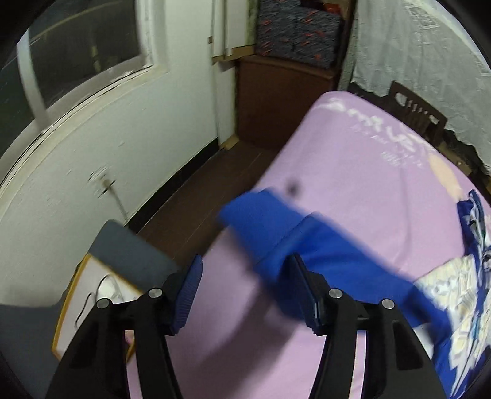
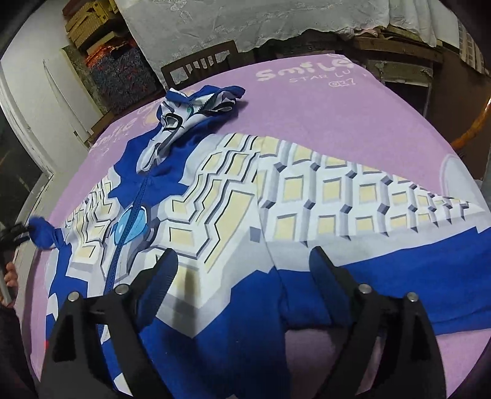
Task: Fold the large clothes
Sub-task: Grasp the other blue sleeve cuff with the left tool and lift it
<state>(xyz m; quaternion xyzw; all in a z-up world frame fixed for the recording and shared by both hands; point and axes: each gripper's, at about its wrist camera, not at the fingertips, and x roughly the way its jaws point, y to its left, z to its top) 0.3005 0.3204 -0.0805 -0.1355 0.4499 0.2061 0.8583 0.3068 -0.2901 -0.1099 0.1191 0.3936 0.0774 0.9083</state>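
Note:
A large blue, white and cream hooded zip garment [image 2: 233, 196] lies spread face up on a pink bed sheet [image 2: 337, 101], hood toward the far side. My right gripper [image 2: 242, 261] is open just above its lower front, holding nothing. My left gripper [image 1: 245, 273] is open; the garment's blue sleeve [image 1: 276, 227] lies blurred ahead of it and beside its right finger [image 1: 303, 288]. In the right wrist view the left gripper [image 2: 13, 233] shows at the bed's left edge by the blue sleeve end [image 2: 43, 233].
A white wall with a window [image 1: 76, 61] and dark wooden floor [image 1: 199, 199] lie left of the bed. A grey-and-framed object [image 1: 101, 276] sits by the bed's near-left corner. A dark chair [image 2: 199, 64] and lace-covered shelves [image 2: 245, 21] stand behind the bed.

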